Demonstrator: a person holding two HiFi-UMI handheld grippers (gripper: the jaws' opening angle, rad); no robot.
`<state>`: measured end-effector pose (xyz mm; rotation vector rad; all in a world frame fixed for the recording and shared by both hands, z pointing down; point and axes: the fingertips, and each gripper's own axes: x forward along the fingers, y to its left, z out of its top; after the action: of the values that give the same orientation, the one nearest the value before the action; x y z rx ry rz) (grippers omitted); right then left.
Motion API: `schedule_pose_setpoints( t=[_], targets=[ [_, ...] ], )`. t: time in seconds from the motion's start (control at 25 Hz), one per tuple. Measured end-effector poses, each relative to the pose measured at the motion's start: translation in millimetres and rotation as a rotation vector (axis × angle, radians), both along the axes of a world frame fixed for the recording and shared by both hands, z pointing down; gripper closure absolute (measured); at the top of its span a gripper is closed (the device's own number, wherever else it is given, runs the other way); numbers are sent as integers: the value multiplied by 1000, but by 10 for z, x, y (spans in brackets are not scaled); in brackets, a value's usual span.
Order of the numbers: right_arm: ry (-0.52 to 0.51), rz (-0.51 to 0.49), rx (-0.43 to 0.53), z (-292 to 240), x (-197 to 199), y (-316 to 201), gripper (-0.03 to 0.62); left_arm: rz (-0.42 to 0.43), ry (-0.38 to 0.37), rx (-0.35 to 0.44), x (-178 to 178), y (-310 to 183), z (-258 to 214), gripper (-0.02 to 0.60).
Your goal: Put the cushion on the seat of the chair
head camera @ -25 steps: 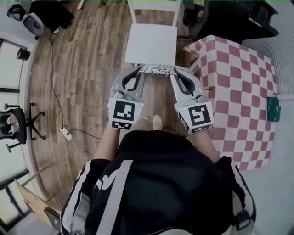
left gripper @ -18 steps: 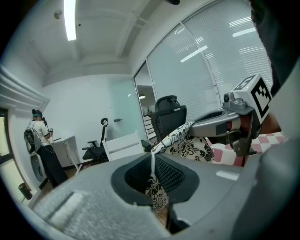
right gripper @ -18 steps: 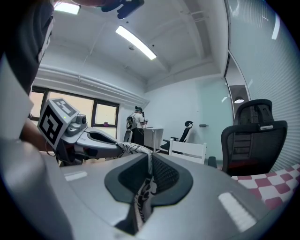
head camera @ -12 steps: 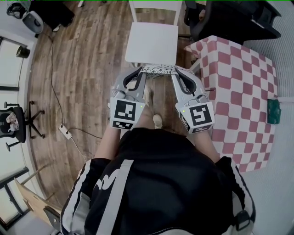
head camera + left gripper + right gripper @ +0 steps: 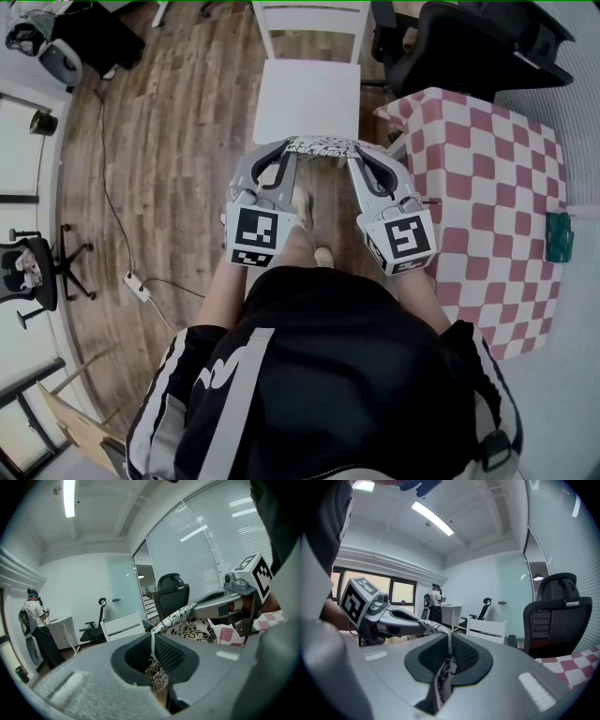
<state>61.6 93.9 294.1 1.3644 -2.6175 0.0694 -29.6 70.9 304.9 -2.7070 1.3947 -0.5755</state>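
Head view: cushion (image 5: 322, 145) hangs between left tool (image 5: 286, 152) and right tool (image 5: 360, 154), long axis along the near front edge of the chair seat (image 5: 307, 98).
Left gripper view: jaws clamped on one cushion edge, chair seat ahead.
Right gripper view: jaws pinch the other edge, equally near.

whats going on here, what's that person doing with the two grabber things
A person stands facing a white chair and holds a black-and-white patterned cushion between two handheld grippers. The left gripper and the right gripper each have their jaws shut on one end of it. In the head view the cushion hangs about at the seat's near edge, not yet laid on the seat.
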Motion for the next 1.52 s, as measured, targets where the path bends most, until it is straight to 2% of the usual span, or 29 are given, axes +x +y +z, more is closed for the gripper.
schedule_pose_setpoints(
  t=[0.72, 1.52],
  targets=[
    [7, 53, -49, 209, -68, -981, 577, 58, -1, -41, -55, -1039, 218, 563],
    [33, 89, -119, 498, -82, -1984, 577, 86, -4, -110, -76, -2031, 519, 563]
  ],
)
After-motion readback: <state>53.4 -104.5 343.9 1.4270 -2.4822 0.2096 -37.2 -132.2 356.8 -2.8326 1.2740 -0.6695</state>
